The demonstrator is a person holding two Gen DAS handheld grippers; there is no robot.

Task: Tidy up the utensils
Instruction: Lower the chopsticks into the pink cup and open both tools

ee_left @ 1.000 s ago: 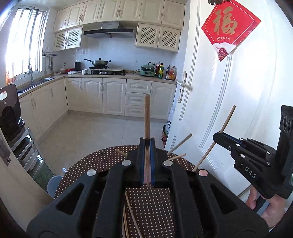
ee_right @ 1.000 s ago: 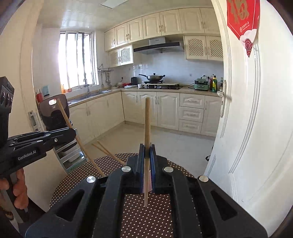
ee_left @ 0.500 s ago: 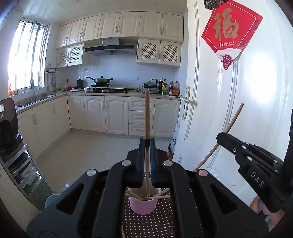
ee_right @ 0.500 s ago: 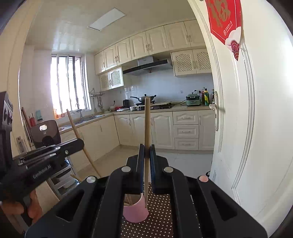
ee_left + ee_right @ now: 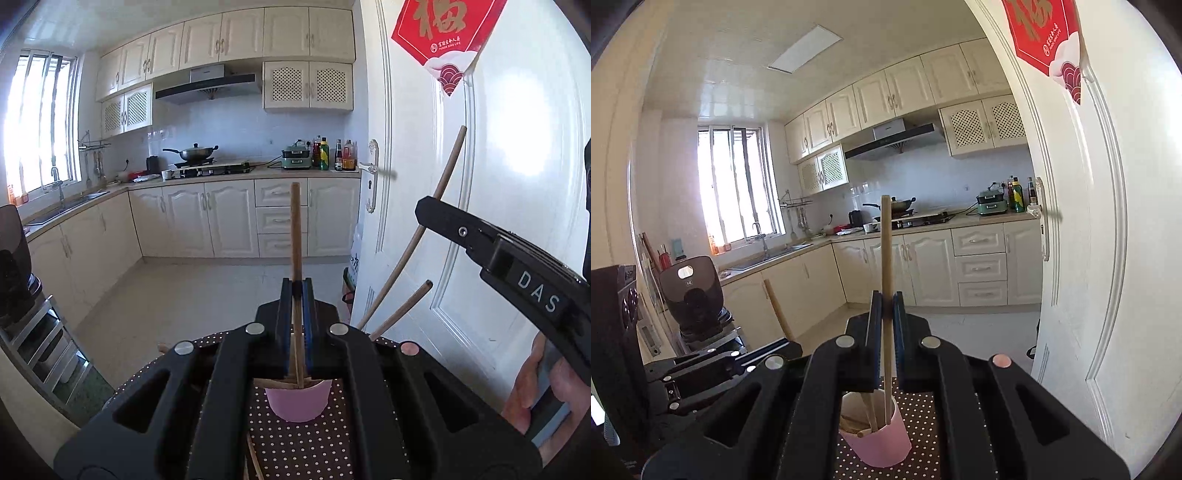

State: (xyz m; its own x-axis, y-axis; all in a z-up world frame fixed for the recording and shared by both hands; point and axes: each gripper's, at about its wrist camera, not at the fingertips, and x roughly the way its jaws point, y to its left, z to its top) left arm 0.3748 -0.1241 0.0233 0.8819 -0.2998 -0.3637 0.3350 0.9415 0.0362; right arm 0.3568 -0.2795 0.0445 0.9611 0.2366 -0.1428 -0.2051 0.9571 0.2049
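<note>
Wooden chopsticks, one per claw: the left gripper (image 5: 295, 317) has its blue-padded jaws pinched tight on a thin brown wooden chopstick (image 5: 295, 229) that stands near upright, upper end well above the jaws, lower end dropping behind them to the rim of the small pink plastic cup (image 5: 298, 404) directly below. Right gripper (image 5: 885, 321) likewise clamped hard on a paler round wooden chopstick (image 5: 885, 251), upright, its tip already inside the cup just under the jaws, resting near the inner wall. Cup sits on a brown white-dotted tablecloth (image 5: 306, 450) and already holds several sticks leaning at angles; two of them poke up to the right of the left claw. A few loose sticks lie on the cloth beneath the left claw, hard to count. Step in hand looks like dropping both sticks into the cup. To do it well: keep each stick vertical and centred over the opening, lower until the tip is below the rim before easing the jaws apart, open only slightly so the stick slides rather than flicks. Stagger the two releases so the claws, close together here, don't knock. Cup looks light; a sideways push from a stick or the leaning ones could tip it.
</note>
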